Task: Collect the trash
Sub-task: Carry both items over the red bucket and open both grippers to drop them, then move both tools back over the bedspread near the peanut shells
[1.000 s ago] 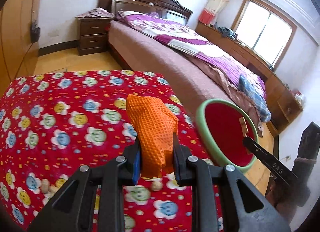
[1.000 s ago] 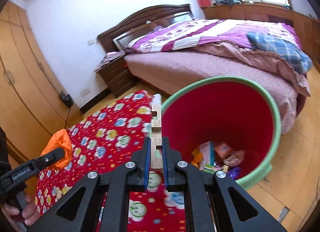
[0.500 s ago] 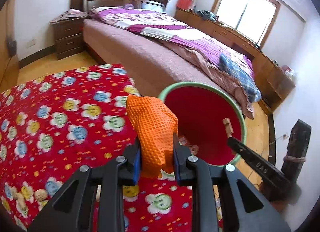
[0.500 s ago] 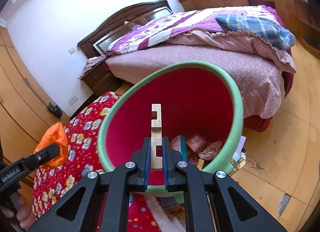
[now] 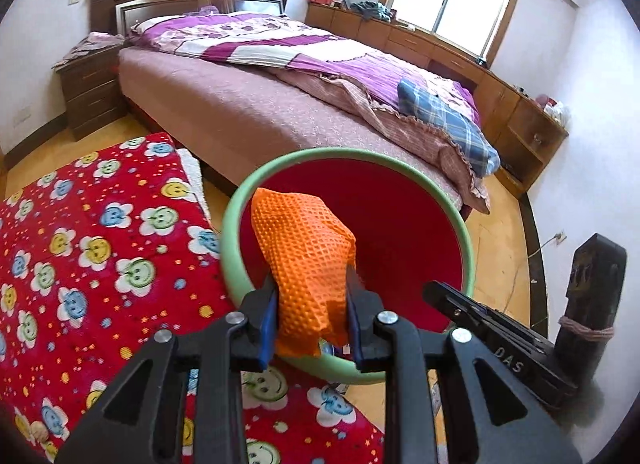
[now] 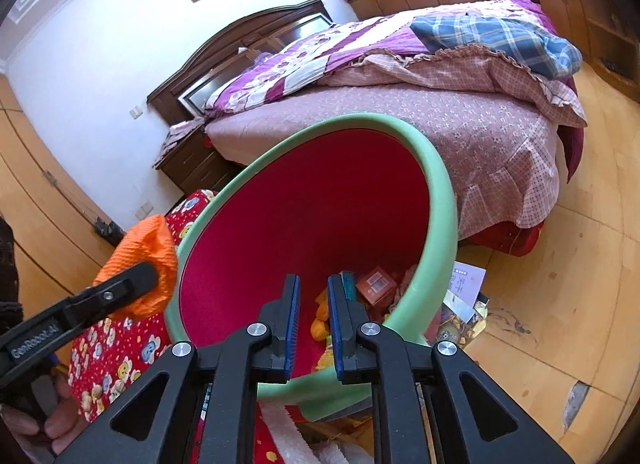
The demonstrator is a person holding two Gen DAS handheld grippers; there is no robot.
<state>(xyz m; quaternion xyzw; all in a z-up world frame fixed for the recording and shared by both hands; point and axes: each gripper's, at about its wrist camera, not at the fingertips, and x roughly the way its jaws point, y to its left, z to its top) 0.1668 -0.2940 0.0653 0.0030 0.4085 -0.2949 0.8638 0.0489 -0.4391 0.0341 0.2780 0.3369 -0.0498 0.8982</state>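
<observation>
A green-rimmed bin (image 5: 232,232) with a red inside stands beside the bed. My left gripper (image 5: 310,292) holds an orange mesh wad (image 5: 304,248) over the bin's near rim. Its jaws are opening, but the pads still touch the wad's sides. In the right wrist view the bin (image 6: 440,191) fills the middle. My right gripper (image 6: 314,284) hangs over its mouth with jaws opening and nothing between them. A small orange box (image 6: 376,284) and yellow scraps (image 6: 320,324) lie at the bottom. The left gripper (image 6: 136,276) and the wad (image 6: 148,240) show at the left.
A red blanket with smiley flowers (image 5: 100,244) covers the surface left of the bin. A bed (image 5: 260,111) and a nightstand (image 5: 92,91) stand behind. Papers (image 6: 464,284) lie on the wooden floor by the bin. A dark post (image 5: 592,284) rises at the right.
The left gripper carried the orange wad right, from over the blanket to over the bin. The wooden piece has gone from the right gripper, whose jaws have parted.
</observation>
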